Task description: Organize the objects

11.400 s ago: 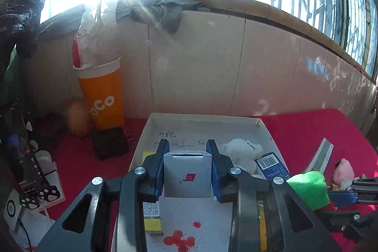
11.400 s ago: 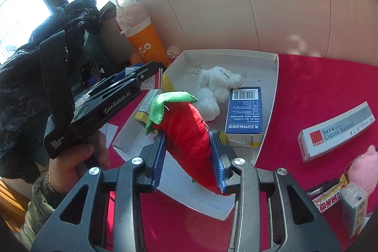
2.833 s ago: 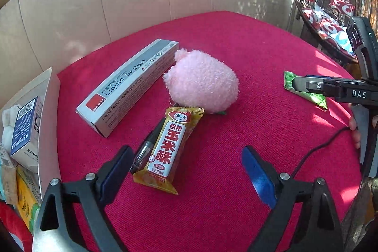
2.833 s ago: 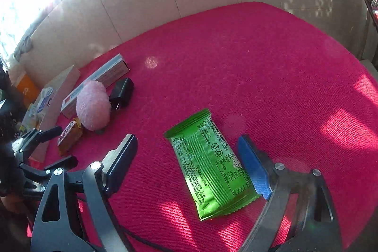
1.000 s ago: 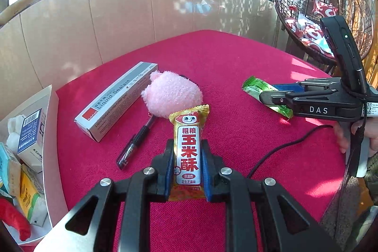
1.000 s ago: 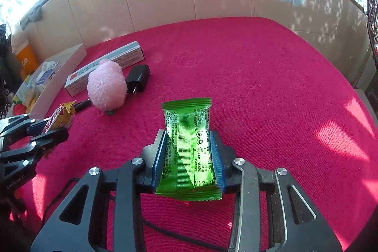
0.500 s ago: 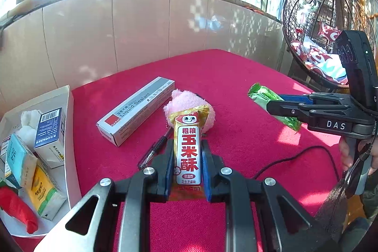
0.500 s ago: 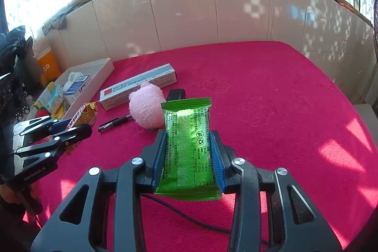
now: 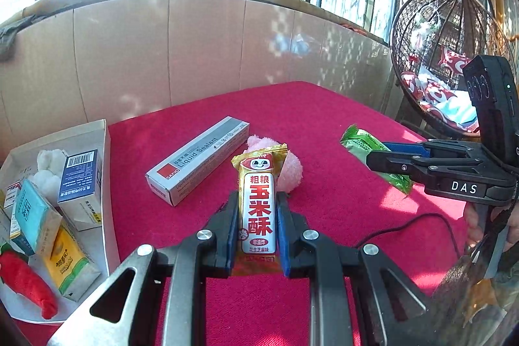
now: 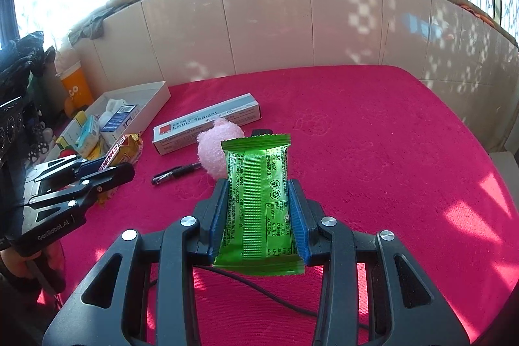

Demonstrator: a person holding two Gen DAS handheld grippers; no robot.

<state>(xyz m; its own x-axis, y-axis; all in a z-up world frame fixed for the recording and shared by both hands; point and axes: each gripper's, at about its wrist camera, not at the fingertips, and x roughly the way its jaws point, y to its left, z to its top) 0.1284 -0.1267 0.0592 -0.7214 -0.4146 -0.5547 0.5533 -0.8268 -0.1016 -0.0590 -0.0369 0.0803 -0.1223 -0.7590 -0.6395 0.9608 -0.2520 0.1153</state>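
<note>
White tray (image 9: 107,184) sitting at 9 o'clock on red worktop (image 9: 324,125). Left gripper (image 9: 256,224) gripping yellow corn-crisp bar (image 9: 259,203), right gripper (image 10: 258,216) gripping green snack packet (image 10: 259,203); both lifted. Carrying step under way; next: swinging both toward tray, lowering, releasing.

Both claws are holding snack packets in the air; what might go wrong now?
The left gripper pinches the yellow snack bar only by its edges, so it may slip. The green packet in the right gripper looks bowed and might pop free. The white box already looks crowded, so dropped-in snacks may slide off.
</note>
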